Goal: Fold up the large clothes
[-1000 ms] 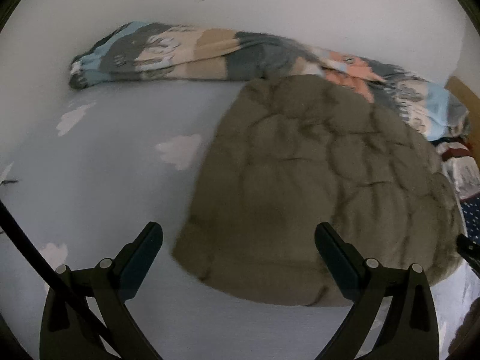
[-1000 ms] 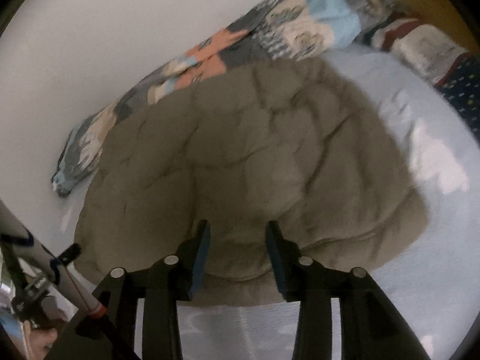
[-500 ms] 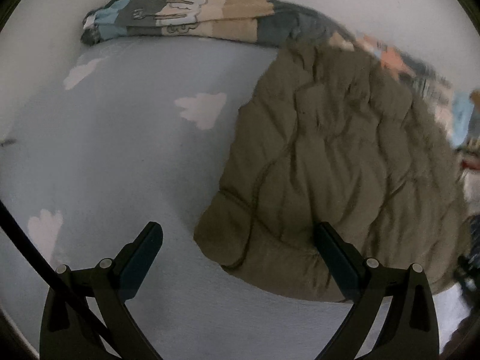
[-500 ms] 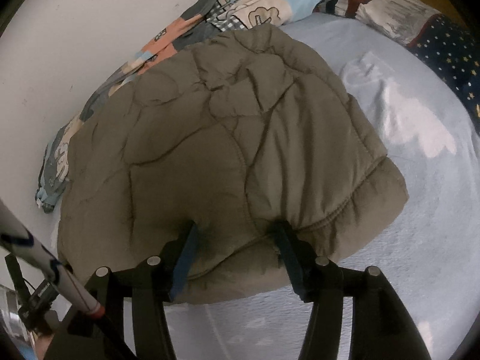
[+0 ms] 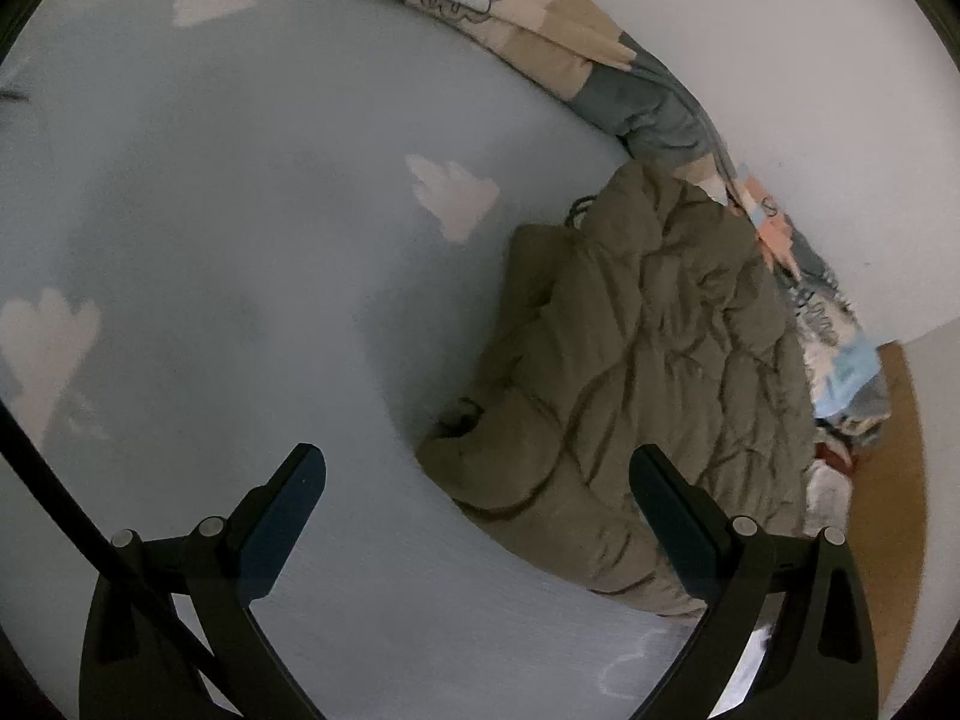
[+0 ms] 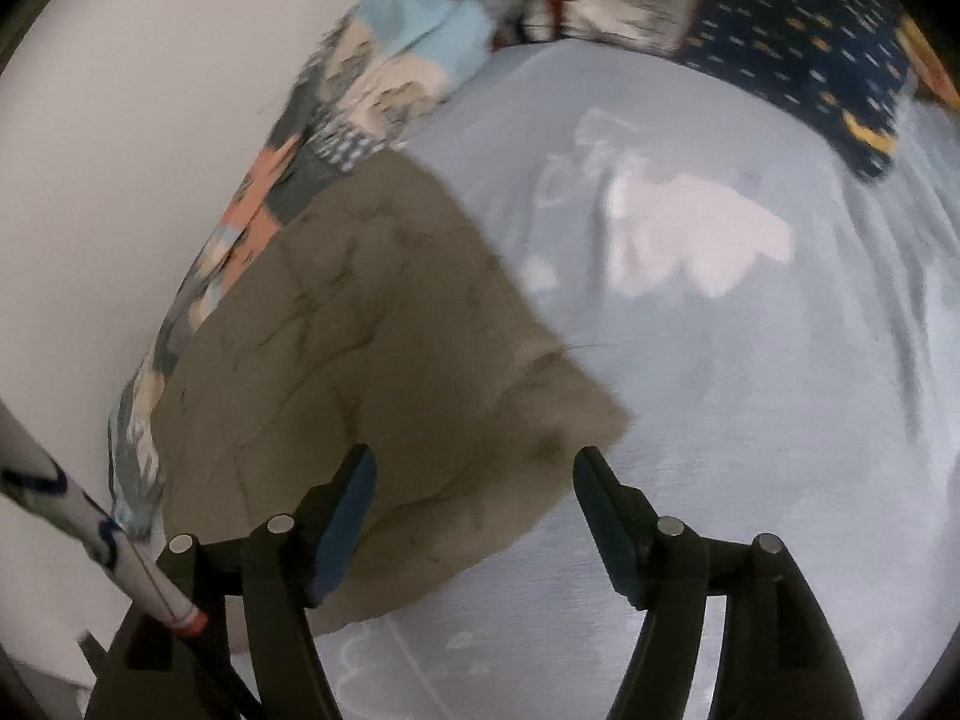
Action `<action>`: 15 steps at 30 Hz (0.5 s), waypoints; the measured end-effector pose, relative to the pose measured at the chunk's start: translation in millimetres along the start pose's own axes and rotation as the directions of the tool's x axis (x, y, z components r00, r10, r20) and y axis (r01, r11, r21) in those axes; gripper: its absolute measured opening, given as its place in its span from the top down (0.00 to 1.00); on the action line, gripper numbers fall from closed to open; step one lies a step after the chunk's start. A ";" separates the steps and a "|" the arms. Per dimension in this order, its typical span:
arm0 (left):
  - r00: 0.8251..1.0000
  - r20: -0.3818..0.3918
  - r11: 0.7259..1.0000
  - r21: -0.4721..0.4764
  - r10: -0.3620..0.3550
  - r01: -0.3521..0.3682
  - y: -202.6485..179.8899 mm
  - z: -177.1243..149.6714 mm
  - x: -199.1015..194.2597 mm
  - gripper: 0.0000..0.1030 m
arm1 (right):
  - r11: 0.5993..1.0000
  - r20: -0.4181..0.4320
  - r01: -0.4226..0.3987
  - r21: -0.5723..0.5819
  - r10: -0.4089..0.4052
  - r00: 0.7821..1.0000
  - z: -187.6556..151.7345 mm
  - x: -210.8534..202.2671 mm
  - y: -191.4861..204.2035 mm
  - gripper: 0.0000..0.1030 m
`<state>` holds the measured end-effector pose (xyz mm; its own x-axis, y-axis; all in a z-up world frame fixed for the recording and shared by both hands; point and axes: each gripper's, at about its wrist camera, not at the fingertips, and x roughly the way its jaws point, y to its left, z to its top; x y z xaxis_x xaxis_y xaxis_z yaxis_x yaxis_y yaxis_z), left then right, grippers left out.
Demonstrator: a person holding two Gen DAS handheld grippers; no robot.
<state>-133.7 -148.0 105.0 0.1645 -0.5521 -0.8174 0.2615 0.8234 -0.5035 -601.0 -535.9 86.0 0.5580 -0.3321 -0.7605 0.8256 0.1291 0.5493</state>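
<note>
An olive quilted jacket (image 5: 648, 360) lies folded on a pale blue bed sheet (image 5: 240, 240) printed with white clouds. In the left wrist view it sits at the right, its near corner just inside the right finger. My left gripper (image 5: 477, 480) is open over bare sheet, pads touching nothing. In the right wrist view the jacket (image 6: 360, 348) fills the lower left, blurred. My right gripper (image 6: 474, 477) has its jaws opening, with the jacket's near edge lying between them and the pads not pressing it.
A patchwork blanket (image 5: 600, 54) is bunched along the white wall (image 5: 780, 90) behind the jacket. Striped and dark star-print bedding (image 6: 780, 42) lies at the far side of the sheet (image 6: 750, 390). A wooden bed edge (image 5: 900, 480) shows at right.
Both views have rolled and swung sideways. The right jaws, earlier narrow and close on the jacket's edge, have spread wide. The jacket has slid toward the right in the left view.
</note>
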 end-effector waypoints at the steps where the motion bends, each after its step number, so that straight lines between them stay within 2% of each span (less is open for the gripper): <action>1: 1.000 -0.011 1.000 -0.005 -0.003 0.003 -1.4 -1.7 2.7 0.02 | 1.000 -0.006 -0.007 0.027 0.007 1.000 2.4 -0.3 -7.4 0.27; 9: 1.000 -0.013 1.000 0.000 -0.026 0.026 -11.4 -8.3 12.2 0.02 | 0.990 -0.057 -0.054 0.130 0.062 0.996 3.5 10.5 -25.9 0.26; 15: 0.994 -0.043 0.990 -0.109 -0.097 0.091 4.2 -11.4 25.8 0.02 | 0.964 -0.057 -0.102 0.247 0.120 0.991 1.7 20.7 -42.7 0.25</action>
<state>-139.2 -157.3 78.6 0.0970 -0.6229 -0.7763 0.1700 0.7789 -0.6037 -624.8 -549.9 47.4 0.6567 -0.2609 -0.7076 0.7177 -0.0721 0.6926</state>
